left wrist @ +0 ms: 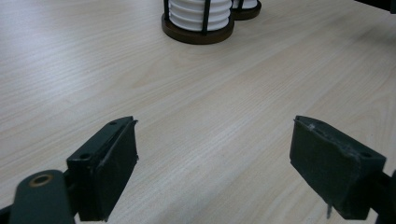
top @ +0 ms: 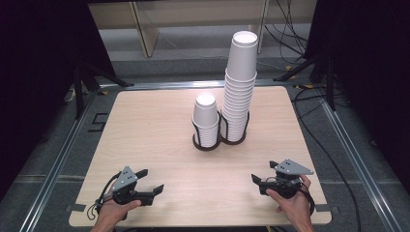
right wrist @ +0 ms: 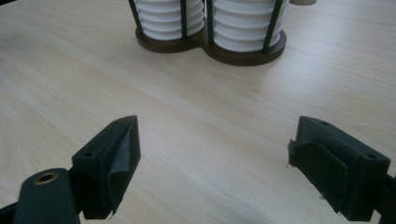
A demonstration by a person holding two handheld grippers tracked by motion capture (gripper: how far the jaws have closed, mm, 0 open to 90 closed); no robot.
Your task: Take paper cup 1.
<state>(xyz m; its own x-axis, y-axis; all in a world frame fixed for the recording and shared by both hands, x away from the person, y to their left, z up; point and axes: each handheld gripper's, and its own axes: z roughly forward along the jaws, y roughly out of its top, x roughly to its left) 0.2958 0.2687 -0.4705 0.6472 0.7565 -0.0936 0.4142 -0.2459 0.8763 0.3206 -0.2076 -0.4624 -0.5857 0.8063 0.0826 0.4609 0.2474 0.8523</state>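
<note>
Two stacks of white paper cups stand upside down in a dark double wire holder (top: 208, 145) at the middle of the wooden table (top: 145, 125). The short stack (top: 205, 118) is on the left, the tall stack (top: 240, 82) on the right. My left gripper (top: 152, 179) rests near the front left edge, open, with bare tabletop between its jaws (left wrist: 215, 140). My right gripper (top: 262, 171) sits near the front right, also open with nothing in it (right wrist: 217, 140). Both point toward the holder (left wrist: 198, 35) (right wrist: 210, 46), well short of it.
Metal frame rails (top: 63, 154) run along both sides of the table. Cables (top: 333, 159) trail over the floor at the right and back. A pale wooden shelf unit (top: 145, 29) stands behind, with black curtains on either side.
</note>
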